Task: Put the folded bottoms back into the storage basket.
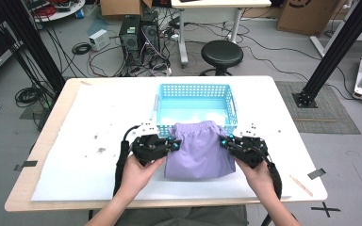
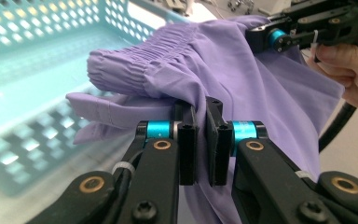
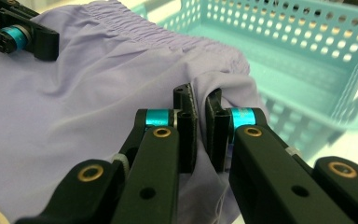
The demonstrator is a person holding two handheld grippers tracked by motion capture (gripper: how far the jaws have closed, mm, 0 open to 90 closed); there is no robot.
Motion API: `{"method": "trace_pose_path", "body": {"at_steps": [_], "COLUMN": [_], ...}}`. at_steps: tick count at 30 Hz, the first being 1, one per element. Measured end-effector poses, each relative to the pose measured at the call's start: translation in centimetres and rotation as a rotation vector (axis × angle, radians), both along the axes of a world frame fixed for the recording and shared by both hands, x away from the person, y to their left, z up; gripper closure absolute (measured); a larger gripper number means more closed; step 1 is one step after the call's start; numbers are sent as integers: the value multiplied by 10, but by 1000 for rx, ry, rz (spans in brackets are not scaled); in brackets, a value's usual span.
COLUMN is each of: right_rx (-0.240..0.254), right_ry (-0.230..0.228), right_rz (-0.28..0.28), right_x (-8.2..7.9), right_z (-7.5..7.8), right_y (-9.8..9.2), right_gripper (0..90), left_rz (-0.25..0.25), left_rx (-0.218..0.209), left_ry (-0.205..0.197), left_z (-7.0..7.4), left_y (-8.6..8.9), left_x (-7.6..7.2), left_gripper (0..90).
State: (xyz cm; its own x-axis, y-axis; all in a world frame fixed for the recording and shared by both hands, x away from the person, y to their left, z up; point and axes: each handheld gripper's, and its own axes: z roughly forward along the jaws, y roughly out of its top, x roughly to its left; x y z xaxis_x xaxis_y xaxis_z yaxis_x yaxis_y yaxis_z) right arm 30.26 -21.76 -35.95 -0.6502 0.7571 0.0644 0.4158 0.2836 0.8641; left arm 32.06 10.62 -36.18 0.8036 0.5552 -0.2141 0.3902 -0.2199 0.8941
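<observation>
Both pairs of jaws are clenched on the purple shorts point(image 1: 199, 149): left gripper point(image 1: 173, 144) at 9 o'clock, right gripper point(image 1: 225, 142) at 3 o'clock. The waistband points to 12 o'clock, over the turquoise basket's point(image 1: 195, 92) near rim, above the bench point(image 1: 99, 108).

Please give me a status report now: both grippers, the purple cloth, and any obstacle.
Left gripper and right gripper both shut on the purple elastic-waist fabric garment, one each side. Waistband draped over near rim of the turquoise perforated plastic basket. Nothing in the way.

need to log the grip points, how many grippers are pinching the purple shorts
2. The left gripper clamps the left side of the purple shorts; the right gripper clamps the right side, by the basket.
</observation>
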Motion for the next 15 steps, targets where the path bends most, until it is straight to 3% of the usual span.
{"method": "trace_pose_path", "body": {"at_steps": [9, 15], "right_rx": [5, 5], "right_ry": [-33, -27], "right_rz": [-40, -82], "right_x": [43, 79], "right_z": [25, 32], "right_y": [6, 9], "right_gripper": [860, 860], "left_rz": [44, 81], "left_rx": [-7, 23], "left_ry": [-46, -66], "left_z": [27, 37], "left_y": [2, -4], "left_x": [44, 79], "left_gripper": [850, 853]}}
